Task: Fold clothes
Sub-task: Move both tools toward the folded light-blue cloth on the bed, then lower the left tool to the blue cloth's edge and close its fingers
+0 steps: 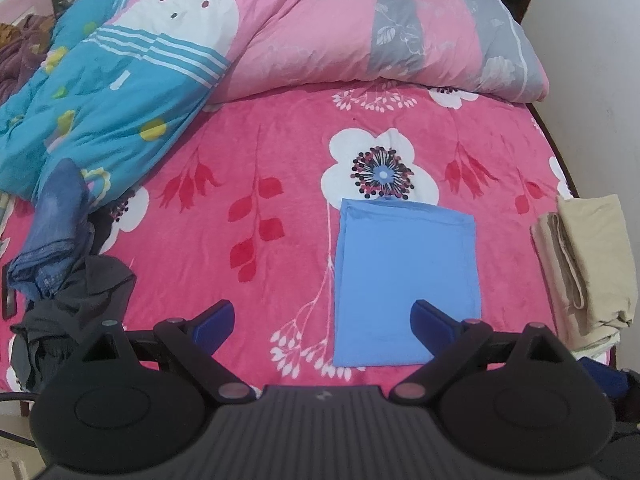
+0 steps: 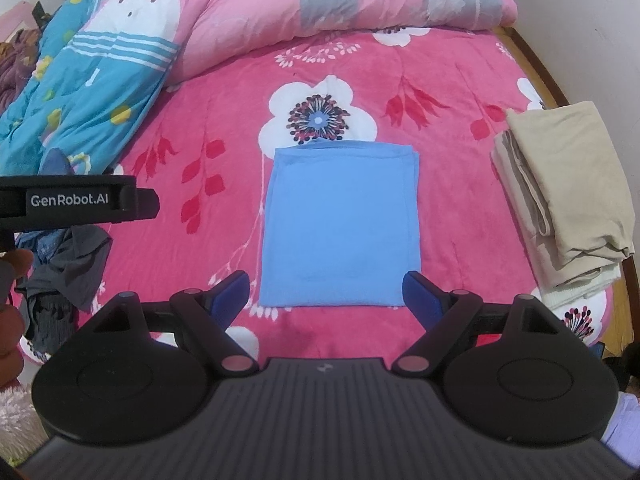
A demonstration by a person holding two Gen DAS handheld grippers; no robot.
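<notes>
Both the left gripper (image 1: 324, 316) and right gripper (image 2: 326, 288) are held wide apart, empty, above a folded blue cloth (image 2: 340, 224) laid flat on the pink floral bedspread (image 2: 460, 184). "GenRobot.AI" is printed on the left gripper's side.

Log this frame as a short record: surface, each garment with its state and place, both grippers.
surface: pink floral blanket on a bed
blue cloth: folded into a flat rectangle, mid-bed
beige stack: folded, at the bed's right edge
dark clothes: unfolded heap at the left edge, denim and grey
quilts: bunched at the far side
left gripper: open, empty, near the blue cloth's near edge
right gripper: open, empty, jaws straddling the cloth's near edge
</notes>
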